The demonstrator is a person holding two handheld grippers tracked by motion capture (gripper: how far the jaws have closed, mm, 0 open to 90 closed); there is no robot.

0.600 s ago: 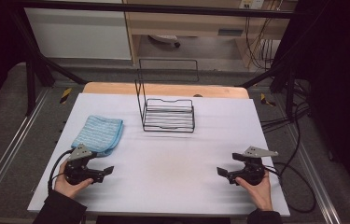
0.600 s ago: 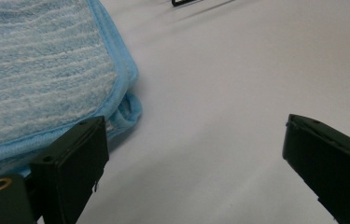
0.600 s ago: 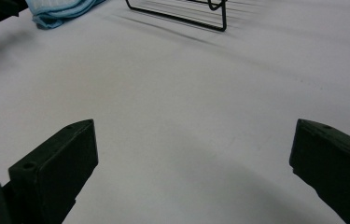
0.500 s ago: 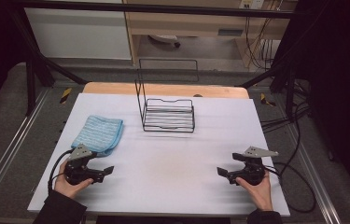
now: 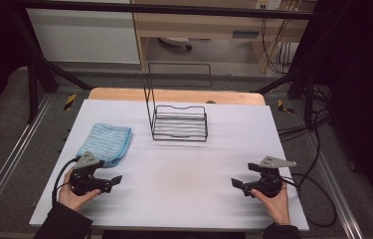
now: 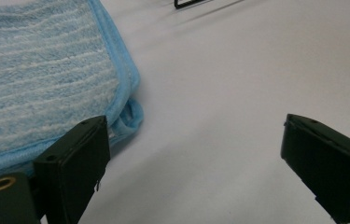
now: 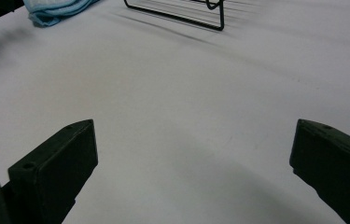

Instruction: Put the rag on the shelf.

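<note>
On the white surface [image 5: 184, 169], near its left edge: one folded blue towel [image 5: 105, 143], striped terry with a bound hem, lying flat; in the left gripper view its hemmed corner [image 6: 128, 116] sits just beside the left-hand jaw. Behind centre: one black wire rack [image 5: 180, 122], empty, with a tall upright frame on its left side, well apart from the towel. Left tongs [image 5: 116, 180]: held low over the surface just in front of the towel, jaws wide apart, nothing between them. Right tongs [image 5: 235, 184]: held low at the right front, jaws likewise wide apart and empty, pointing inward across bare surface; the rack's front rail [image 7: 177, 16] shows far ahead of them. Step in hand, as judged: taking up the towel, the left tongs being nearest. Handling note: the cloth is soft and layered, so a bite on the doubled hem corner should hold better than one on the flat pile; bring one jaw under the edge and the other on top, close fully before lifting, and catch every layer so the fold does not fall open. Risk: pushing the towel along the smooth surface instead of pinching it.
</note>
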